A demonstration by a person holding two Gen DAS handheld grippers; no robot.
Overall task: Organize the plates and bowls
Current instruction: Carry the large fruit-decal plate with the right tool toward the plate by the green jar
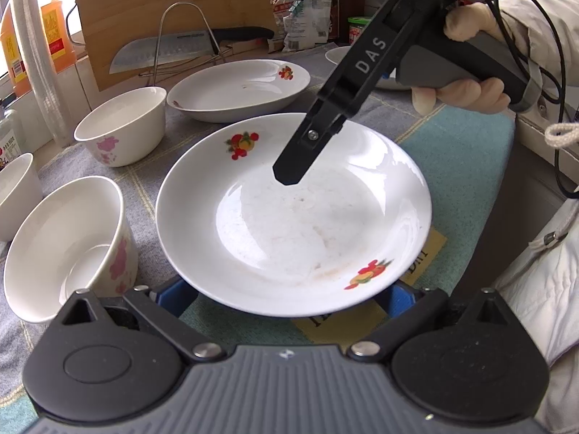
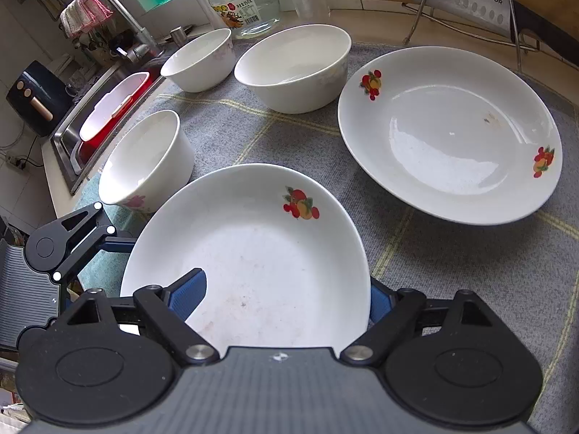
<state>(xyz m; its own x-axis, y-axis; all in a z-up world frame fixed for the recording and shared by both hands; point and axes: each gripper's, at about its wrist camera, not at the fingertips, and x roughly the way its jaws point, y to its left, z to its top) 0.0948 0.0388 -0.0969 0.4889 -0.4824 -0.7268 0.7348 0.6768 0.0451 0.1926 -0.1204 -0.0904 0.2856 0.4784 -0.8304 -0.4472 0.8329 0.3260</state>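
Observation:
A white plate with fruit prints sits in front of my left gripper; its near rim lies over the wide-spread blue fingers, so they are open under it. My right gripper reaches over the plate's far side. In the right wrist view the same plate lies between the right gripper's blue fingers, one above the rim and one outside it. A second fruit plate lies beyond. Three white bowls with pink flowers stand to the left.
A grey checked cloth covers the counter. A knife on a wire rack leans against a wooden board at the back. A glass jar, an oil bottle and a sink with a red basin border the area.

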